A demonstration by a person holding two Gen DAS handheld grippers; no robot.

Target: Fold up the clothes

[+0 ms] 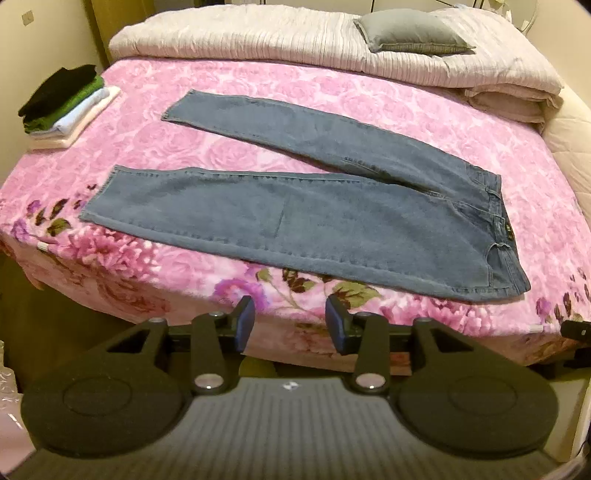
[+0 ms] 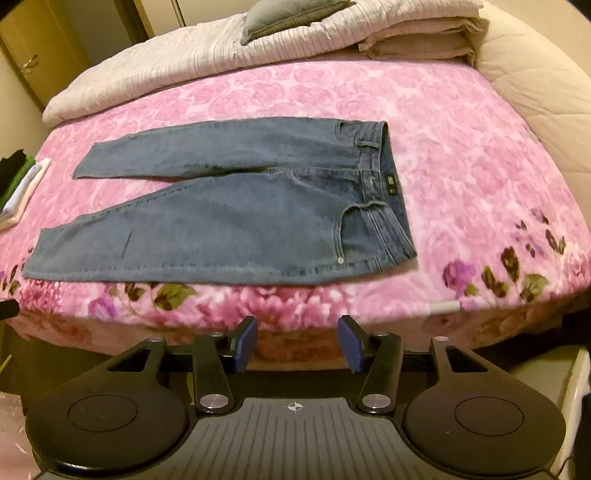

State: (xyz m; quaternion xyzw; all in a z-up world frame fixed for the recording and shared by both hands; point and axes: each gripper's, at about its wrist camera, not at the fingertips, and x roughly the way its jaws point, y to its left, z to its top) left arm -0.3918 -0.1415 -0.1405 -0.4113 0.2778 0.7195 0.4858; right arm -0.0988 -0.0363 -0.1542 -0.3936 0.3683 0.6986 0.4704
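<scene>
Pink rose-patterned blanket (image 1: 258,92) covers the bed, with a rumpled pale quilt (image 1: 295,40) and a grey cushion (image 1: 410,33) at the far end and a stack of folded clothes (image 1: 66,103) off to the left. I see the jeans (image 1: 295,221) laid flat near the bed's front edge, waistband to the right, legs splayed leftward in a narrow V. I judge the denim to be fairly heavy and thick: soft enough to fold, yet firm enough to hold a crease, and not slippery on this fleecy cover. I would take hold at the near hem (image 1: 99,195) with one gripper and at the near waistband corner (image 2: 402,251) with the other. They look faded mid-blue, smooth, with a dark label inside the waist. My left gripper (image 1: 290,323) and right gripper (image 2: 297,343) hover off the bed's edge, jaws apart, both empty.
</scene>
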